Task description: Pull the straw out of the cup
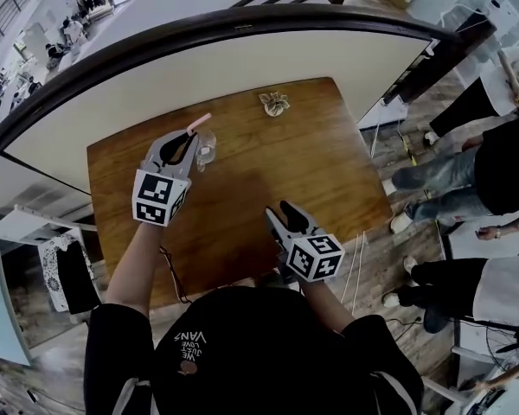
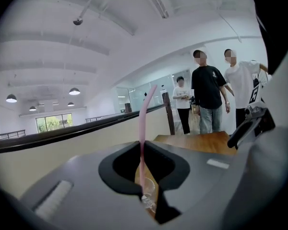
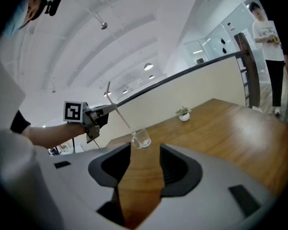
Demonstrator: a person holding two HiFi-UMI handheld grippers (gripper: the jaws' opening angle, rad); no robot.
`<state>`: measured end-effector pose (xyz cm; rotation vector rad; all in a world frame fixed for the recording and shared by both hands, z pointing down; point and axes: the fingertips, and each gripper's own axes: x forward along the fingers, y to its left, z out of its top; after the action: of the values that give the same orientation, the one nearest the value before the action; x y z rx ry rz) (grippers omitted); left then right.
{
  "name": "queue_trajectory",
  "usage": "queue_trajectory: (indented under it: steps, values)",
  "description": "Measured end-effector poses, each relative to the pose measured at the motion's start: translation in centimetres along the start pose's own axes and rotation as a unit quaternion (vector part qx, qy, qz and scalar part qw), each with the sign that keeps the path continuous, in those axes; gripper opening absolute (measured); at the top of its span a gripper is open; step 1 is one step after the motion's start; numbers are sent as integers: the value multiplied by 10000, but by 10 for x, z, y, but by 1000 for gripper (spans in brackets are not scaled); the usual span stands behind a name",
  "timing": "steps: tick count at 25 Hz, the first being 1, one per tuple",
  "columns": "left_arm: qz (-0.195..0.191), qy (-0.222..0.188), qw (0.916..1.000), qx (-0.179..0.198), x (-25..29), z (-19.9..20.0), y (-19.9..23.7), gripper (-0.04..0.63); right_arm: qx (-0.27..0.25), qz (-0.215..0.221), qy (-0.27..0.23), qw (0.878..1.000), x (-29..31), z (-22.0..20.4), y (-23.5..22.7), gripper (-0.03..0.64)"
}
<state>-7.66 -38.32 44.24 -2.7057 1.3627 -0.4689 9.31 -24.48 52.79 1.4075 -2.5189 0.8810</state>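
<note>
A pink straw [image 2: 143,128] is pinched between the jaws of my left gripper [image 2: 142,146], which is shut on it and raised above the table. The straw slants up and away from the clear glass cup [image 3: 140,139]. Its lower end sits right at the cup's rim, and I cannot tell whether it is still inside. In the head view the left gripper [image 1: 189,138] hangs just left of the cup [image 1: 206,150], with the straw [image 1: 196,124] sticking out past its tips. My right gripper [image 3: 145,151] stands open with nothing between its jaws, nearer the table's front, pointing toward the cup.
The wooden table [image 1: 268,180] carries a small potted plant [image 1: 275,103] near its far edge. A low wall with a dark rail [image 1: 242,33] runs behind the table. Several people [image 1: 493,162] stand at the right.
</note>
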Motion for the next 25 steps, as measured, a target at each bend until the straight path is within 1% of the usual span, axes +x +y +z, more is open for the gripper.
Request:
queue_trajectory:
  steps: [7, 12, 20, 25]
  values:
    - [-32, -377, 9983, -434, -51, 4, 2, 34, -109, -76, -85, 9999, -6, -11, 29, 163]
    - [-142, -478, 9967, -638, -84, -5, 0, 34, -192, -208, -172, 9995, -9, -20, 49, 163]
    - [-348, -411, 9941, -945, -129, -33, -14, 34, -296, -396, -243, 9985, -14, -31, 74, 161]
    - [-358, -264, 9929, -1106, -149, -52, -29, 34, -364, -410, -263, 9981, -17, -32, 79, 138]
